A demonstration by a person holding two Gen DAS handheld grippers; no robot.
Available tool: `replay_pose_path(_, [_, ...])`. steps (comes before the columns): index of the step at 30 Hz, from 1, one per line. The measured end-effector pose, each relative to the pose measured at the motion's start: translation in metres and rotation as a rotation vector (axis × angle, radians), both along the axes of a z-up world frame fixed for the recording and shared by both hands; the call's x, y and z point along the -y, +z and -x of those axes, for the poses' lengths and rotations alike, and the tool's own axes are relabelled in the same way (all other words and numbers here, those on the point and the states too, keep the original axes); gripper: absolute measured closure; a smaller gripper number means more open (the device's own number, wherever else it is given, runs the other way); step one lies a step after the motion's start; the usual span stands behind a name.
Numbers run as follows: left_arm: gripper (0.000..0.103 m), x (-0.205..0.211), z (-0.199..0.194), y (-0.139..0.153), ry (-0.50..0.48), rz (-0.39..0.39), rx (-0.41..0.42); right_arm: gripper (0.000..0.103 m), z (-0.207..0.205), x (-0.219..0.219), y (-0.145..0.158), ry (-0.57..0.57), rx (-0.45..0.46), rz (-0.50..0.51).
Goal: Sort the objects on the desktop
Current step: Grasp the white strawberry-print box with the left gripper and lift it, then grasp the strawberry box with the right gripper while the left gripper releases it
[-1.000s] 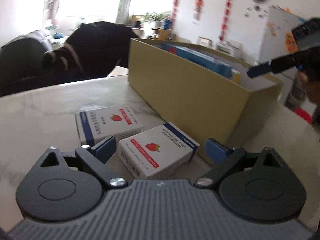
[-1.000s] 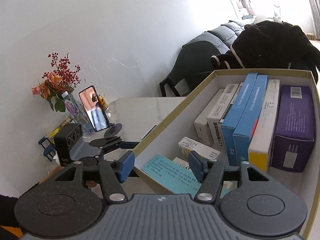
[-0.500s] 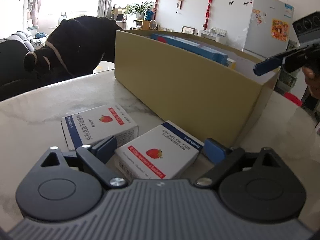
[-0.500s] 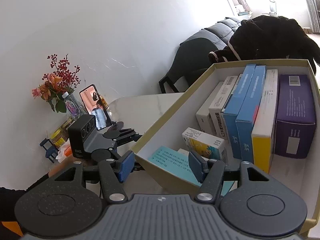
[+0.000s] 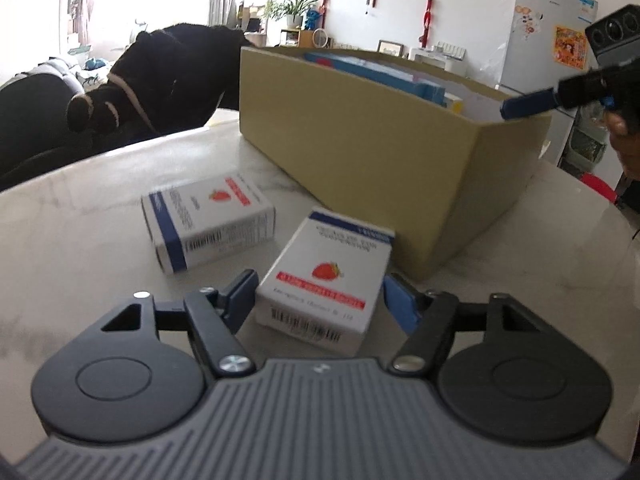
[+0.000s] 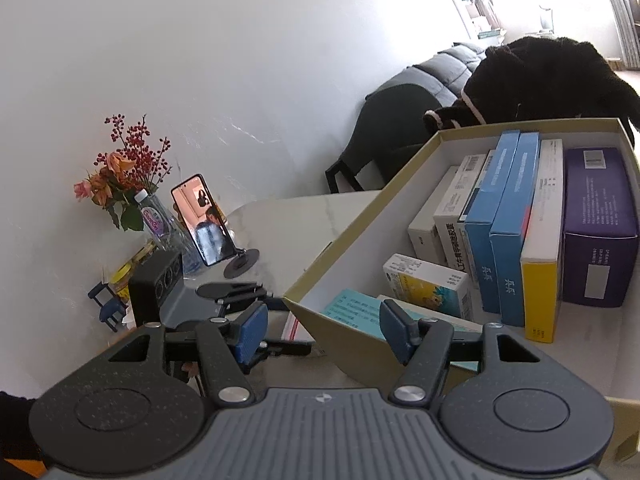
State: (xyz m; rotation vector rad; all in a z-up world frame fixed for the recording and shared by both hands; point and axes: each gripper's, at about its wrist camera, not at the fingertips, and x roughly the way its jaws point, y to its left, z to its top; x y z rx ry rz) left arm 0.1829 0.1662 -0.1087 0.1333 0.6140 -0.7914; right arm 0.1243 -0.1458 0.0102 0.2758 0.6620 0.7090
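Right ahead of the right gripper (image 6: 322,330), a tan cardboard box (image 6: 360,236) full of smaller boxes: two blue boxes (image 6: 504,220) standing on end, a white and yellow box (image 6: 544,248) beside them, a purple box (image 6: 598,224) at the far right, white boxes (image 6: 448,216) on the left. Lying low near the right jaw, a small yellow and white box (image 6: 426,282) on top of a teal sheet (image 6: 352,310).

Right jaws wide open, holding nothing, one on each side of the near corner of the cardboard box.

Left gripper (image 5: 318,298) low over the counter (image 5: 80,208), jaws wide open around the near strawberry box (image 5: 326,276). Close on both sides, maybe just touching; hard to tell. Not squeezed. Second strawberry box (image 5: 210,220) off past the left jaw, flat on the counter, apart from the first.

Since a moment ago: near strawberry box now pointing straight away between the left jaws, not slanted. Right gripper a bit farther back from the cardboard box.
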Motion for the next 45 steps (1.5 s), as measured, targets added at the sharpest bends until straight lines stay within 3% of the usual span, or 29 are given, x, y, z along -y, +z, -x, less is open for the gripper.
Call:
replay_pose_path(10, [0.031,0.001,0.017,-0.002,0.092,-0.037,-0.013,0.037,0.027,0.008,0.006,-0.007,0.001,-0.024])
replay_pose_path(15, [0.039,0.014,0.026,-0.003,0.139,-0.087,0.017,0.035,0.042,0.009,-0.002,-0.005,-0.020,-0.049])
replay_pose_path(21, [0.040,0.021,0.042,-0.004,0.234,-0.082,0.043,0.034,0.055,0.011,-0.014,-0.011,-0.054,-0.077])
replay_pose_path(28, [0.041,0.020,0.066,0.004,0.331,-0.016,0.059,0.034,0.058,0.010,-0.023,0.013,-0.100,-0.141])
replay_pose_path(35, [0.043,0.022,0.096,0.012,0.391,0.037,0.069,0.035,0.048,0.000,-0.047,0.023,-0.223,-0.262])
replay_pose_path(45, [0.045,0.025,0.124,0.024,0.410,0.155,0.065,0.037,0.039,-0.026,-0.074,0.043,-0.365,-0.351])
